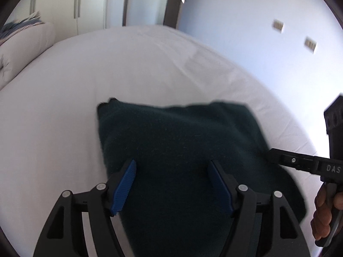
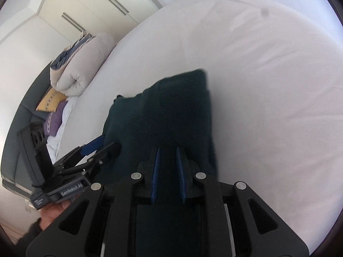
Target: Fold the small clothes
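Note:
A dark green knitted garment (image 1: 182, 132) (image 2: 171, 111) lies folded into a rough rectangle on the white bed sheet (image 1: 107, 68) (image 2: 268, 85). My left gripper (image 1: 171, 165) hovers over its near part, jaws wide open, with nothing between the blue pads (image 1: 125, 186). From the right wrist it shows at the garment's left edge (image 2: 109, 142). My right gripper (image 2: 167, 148) hangs over the garment's near right part, its pads a narrow gap apart with both ribbed inner faces bare. Its tip (image 1: 273, 157) reaches the cloth's right edge.
A rolled pale duvet (image 2: 85, 64) (image 1: 19, 42) lies at the bed's far left, with a yellow pillow (image 2: 51, 100) and a purple one (image 2: 54, 120) beside it. Hands (image 1: 325, 209) (image 2: 53, 212) grip the handles. White wardrobes (image 2: 96, 4) stand behind the bed.

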Available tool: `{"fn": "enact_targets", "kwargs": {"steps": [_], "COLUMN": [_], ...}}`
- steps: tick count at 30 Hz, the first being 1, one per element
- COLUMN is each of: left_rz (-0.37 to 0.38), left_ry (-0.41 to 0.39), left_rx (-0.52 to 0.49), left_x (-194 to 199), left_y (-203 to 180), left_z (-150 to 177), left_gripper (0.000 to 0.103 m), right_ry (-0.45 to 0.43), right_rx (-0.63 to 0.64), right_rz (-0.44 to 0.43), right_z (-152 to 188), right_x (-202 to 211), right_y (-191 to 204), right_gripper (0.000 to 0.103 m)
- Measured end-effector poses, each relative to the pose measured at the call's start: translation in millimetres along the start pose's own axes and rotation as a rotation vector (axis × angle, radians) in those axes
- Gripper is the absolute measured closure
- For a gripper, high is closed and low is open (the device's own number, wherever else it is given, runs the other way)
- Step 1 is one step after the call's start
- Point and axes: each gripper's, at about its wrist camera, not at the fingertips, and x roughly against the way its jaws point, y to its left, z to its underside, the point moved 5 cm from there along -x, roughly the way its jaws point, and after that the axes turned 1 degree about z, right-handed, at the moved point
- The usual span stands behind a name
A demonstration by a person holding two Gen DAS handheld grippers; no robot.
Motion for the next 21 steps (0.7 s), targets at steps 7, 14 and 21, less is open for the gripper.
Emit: {"fn": "enact_targets", "kwargs": {"steps": [7, 14, 21], "left_rz": [0.03, 0.214, 0.234], "left_ry": [-0.031, 0.243, 0.283], "left_rx": [0.23, 0.335, 0.33], "left_x": [35.6, -6.9, -18.9], "left_y": [52.9, 47.5, 39.0], "left_z": [21.9, 50.5, 53.1], "left_gripper": [0.002, 0.014, 0.028], "right_ry": [-0.089, 0.172, 0.292], "right_rx": [0.028, -0.174, -0.129], "right_rz": [0.052, -0.063, -0.077], "right_z": [-1.5, 7.1, 12.2], "right_x": [72.6, 15.8, 3.3], "right_y": [-15.1, -52.4, -44.2], "right_gripper": [0.001, 0.033, 0.066]}}
